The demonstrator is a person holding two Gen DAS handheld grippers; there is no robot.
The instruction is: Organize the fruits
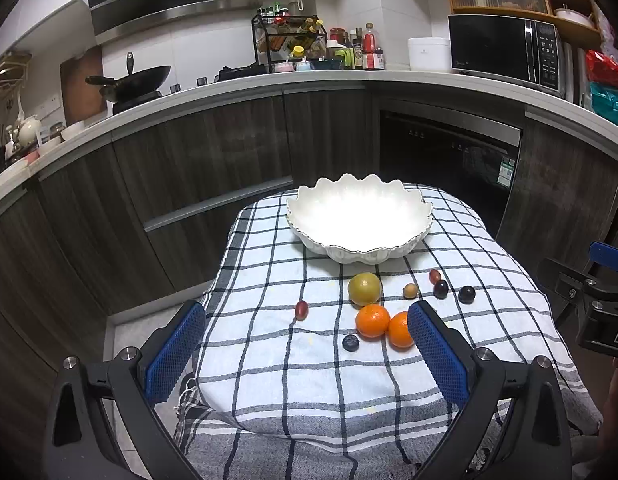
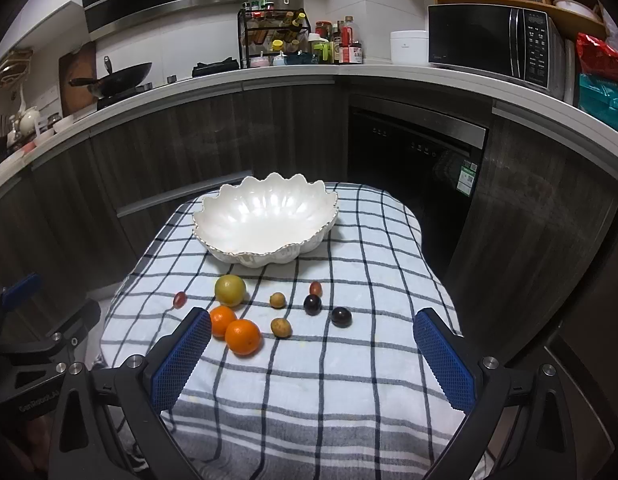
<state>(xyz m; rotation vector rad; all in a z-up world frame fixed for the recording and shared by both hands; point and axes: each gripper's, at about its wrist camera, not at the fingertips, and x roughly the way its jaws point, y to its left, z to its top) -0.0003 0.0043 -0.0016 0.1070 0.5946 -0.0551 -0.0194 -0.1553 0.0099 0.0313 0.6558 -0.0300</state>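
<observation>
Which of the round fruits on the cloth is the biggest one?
The yellow-green fruit, lying just in front of the white bowl. It is bigger than both oranges beside it and far bigger than the little dark ones.

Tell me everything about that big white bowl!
The white bowl is wide and shallow, with a wavy, petal-shaped rim edged in a thin gold line and ribbed sides. It looks like glossy ceramic. It stands upright and empty on the checked cloth, at the far end of the table. The fruits lie in front of it, none touching it, and neither gripper touches it.
</observation>
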